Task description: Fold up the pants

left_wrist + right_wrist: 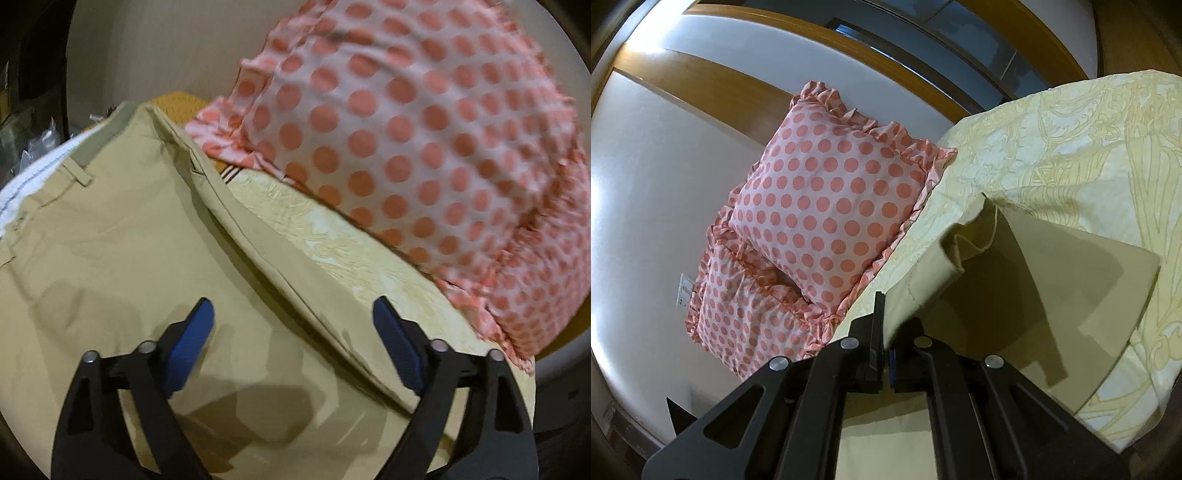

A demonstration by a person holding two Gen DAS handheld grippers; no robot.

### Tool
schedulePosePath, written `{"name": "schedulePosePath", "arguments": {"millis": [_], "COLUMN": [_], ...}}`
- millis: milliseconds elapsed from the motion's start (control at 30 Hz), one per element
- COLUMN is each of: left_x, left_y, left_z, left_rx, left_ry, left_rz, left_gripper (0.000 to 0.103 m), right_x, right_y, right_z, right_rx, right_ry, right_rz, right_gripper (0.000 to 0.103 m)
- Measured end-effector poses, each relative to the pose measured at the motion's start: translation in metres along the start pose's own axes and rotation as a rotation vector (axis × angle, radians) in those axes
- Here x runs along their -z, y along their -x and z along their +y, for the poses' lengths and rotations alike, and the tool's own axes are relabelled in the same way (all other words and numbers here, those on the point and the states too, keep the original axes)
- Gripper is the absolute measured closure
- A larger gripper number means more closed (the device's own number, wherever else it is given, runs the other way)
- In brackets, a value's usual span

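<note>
Khaki pants [122, 236] lie on a yellow patterned bedsheet [354, 254], waistband with a belt loop at the upper left. My left gripper [293, 325] hovers open just above the pants, its blue pads [192, 343] wide apart and empty. In the right wrist view my right gripper [886, 332] is shut on a hem edge of the pants [1082, 288] and lifts it, so the leg cloth drapes and folds over the part lying on the sheet [1071, 147].
Pink polka-dot pillows [424, 122] lie right beside the pants; they also show in the right wrist view [827, 214]. A white cloth [26, 177] lies at the left. A wall and a wooden frame [701, 85] stand behind.
</note>
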State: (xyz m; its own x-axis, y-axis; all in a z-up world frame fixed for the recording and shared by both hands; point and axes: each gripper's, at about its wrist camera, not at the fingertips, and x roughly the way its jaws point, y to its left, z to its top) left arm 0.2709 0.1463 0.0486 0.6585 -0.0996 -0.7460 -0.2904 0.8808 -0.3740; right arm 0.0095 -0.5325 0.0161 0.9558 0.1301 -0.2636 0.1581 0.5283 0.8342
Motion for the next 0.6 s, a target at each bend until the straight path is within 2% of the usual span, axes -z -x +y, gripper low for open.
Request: {"name": "schedulePosePath", "arguments": {"millis": [100, 167, 267, 367, 467, 533, 600], "left_x": [-0.012, -0.022, -0.023, -0.003, 0.045, 0.092, 0.129], "left_y": [-0.027, -0.041, -0.026, 0.028, 0.104, 0.144, 0.162], "left_z": [0.004, 0.01, 0.023, 0.023, 0.037, 0.054, 0.066], "left_rx": [-0.027, -0.042, 0.038, 0.042, 0.067, 0.066, 0.035], "left_ry": [0.029, 0.036, 0.069, -0.011, -0.065, -0.085, -0.101], "left_rz": [0.043, 0.061, 0.031, -0.056, -0.161, -0.186, -0.191], "left_gripper": [0.048, 0.094, 0.097, 0.099, 0.099, 0.099, 0.099], "right_x": [-0.002, -0.006, -0.019, -0.03, -0.03, -0.025, -0.018], "right_y": [-0.004, -0.011, -0.021, -0.008, 0.016, 0.028, 0.033], "right_z": [0.003, 0.006, 0.008, 0.019, 0.021, 0.006, -0.017], "right_rx": [0.008, 0.015, 0.002, -0.038, -0.002, 0.052, 0.097], "right_ry": [0.021, 0.032, 0.042, 0.061, 0.111, 0.115, 0.084], "right_rz": [0.002, 0.011, 0.027, -0.003, -0.036, -0.023, 0.01], "right_gripper": [0.102, 0.102, 0.102, 0.102, 0.102, 0.102, 0.102]}}
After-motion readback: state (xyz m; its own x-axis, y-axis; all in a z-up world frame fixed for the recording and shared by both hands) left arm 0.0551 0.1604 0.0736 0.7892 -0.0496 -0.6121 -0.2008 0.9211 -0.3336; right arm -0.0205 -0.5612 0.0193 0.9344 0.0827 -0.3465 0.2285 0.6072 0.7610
